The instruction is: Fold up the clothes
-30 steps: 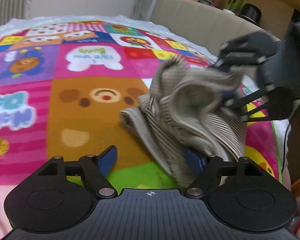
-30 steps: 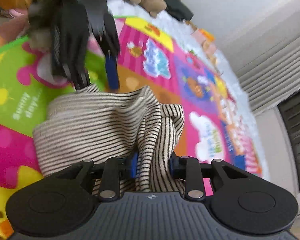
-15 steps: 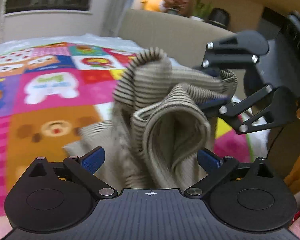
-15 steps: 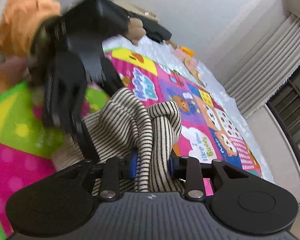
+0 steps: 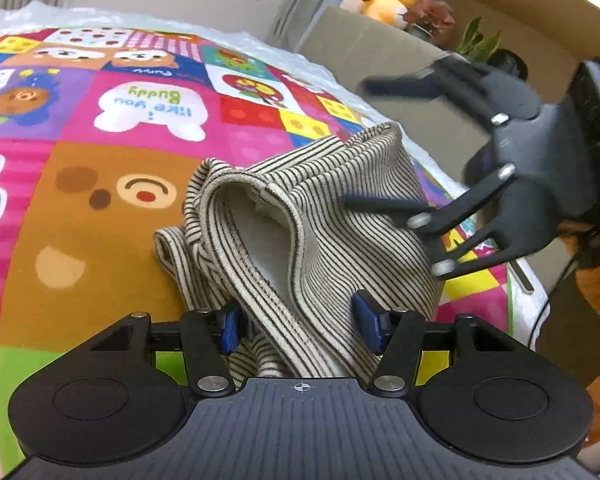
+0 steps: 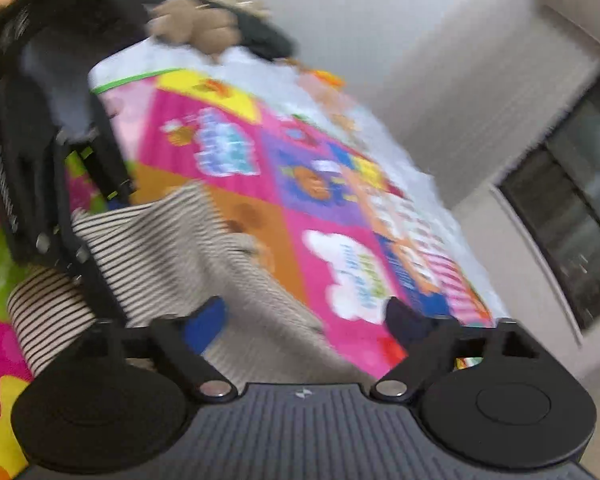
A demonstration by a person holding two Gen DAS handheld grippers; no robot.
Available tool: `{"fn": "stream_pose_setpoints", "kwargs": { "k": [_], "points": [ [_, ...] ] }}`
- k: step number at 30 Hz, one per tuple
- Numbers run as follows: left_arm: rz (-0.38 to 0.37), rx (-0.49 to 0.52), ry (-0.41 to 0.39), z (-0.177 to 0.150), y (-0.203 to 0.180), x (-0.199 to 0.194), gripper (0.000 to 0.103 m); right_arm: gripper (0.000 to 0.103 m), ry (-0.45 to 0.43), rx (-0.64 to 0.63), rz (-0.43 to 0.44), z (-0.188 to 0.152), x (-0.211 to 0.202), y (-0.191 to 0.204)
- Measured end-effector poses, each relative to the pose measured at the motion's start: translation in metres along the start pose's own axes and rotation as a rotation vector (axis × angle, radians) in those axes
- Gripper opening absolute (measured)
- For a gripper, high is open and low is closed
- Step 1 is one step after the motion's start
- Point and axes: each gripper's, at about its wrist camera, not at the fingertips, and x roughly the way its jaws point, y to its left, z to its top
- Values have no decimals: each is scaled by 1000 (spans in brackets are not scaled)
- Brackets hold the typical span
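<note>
Right claw (image 6: 304, 320) (spread) just beside striped garment (image 5: 312, 216) edge

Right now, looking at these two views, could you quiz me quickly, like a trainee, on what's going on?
1. True or false: the right tool is clamped shut on the beige-and-black striped knit garment.
2. The garment lies on: A) bare wood, B) a colourful cartoon patchwork mat, C) grey carpet.
3. What sits between the blue-padded fingers of the left tool?
Key: 1 false, its fingers stand wide apart; 2 B; 3 the striped garment.
</note>
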Motion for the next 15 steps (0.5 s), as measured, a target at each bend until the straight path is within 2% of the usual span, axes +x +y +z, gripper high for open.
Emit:
{"fn": "stream_pose_setpoints", "kwargs": {
  "k": [1, 3, 5, 8, 9, 11, 13, 15],
  "points": [
    [0, -1, 1, 1, 1, 1, 63, 103, 2, 38, -26, -2, -6, -6],
    [-1, -4, 3, 3, 2, 4, 64, 103, 21, 158, -53, -9, -14, -18],
    [8, -12, 1, 6, 3, 3, 66, 103, 59, 322, -65, -21, -10, -31],
    [25, -26, -3, 11, 6, 0, 66, 103, 158, 579, -80, -50, 22, -47],
    [53, -19, -10, 13, 6, -3, 70, 103, 195, 648, -68, -61, 36, -49],
    [129, 41, -36, 19, 2, -14, 72, 103, 256, 744, -50, -82, 59, -45],
    [190, 111, -66, 25, -5, -28, 71, 103, 253, 822, -32, -94, 66, -46],
    [219, 210, -116, 36, -18, -46, 72, 103, 249, 870, -18, -100, 65, -48]
  ]
}}
